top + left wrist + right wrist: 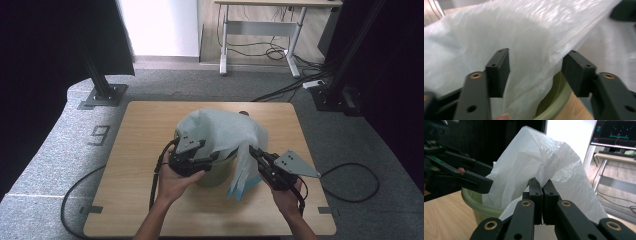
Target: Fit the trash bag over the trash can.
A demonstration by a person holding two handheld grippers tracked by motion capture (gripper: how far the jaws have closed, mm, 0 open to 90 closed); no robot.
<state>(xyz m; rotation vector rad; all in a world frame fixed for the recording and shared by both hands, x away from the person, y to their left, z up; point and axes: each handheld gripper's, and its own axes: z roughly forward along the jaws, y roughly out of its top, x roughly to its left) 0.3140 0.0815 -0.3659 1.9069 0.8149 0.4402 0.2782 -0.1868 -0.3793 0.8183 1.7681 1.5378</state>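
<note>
A pale green bin [216, 175] stands at the middle of the wooden table [145, 130], draped with a white plastic bag [220, 131]. My left gripper [212, 159] sits at the bin's near-left rim. In the left gripper view it [537, 57] is open, with the bag's film [531, 35] hanging between the spread jaws and the bin rim [554, 105] below. My right gripper [252, 150] is at the bin's right side. In the right gripper view it [542, 183] is shut on a fold of the bag [536, 157], lifted above the bin [480, 211].
A blue-edged tail of the bag [245, 182] hangs down to the table on the bin's right. Black frame posts [102, 87] stand on the carpet at both far corners. A desk [260, 30] and cables [350, 182] lie beyond and to the right of the table.
</note>
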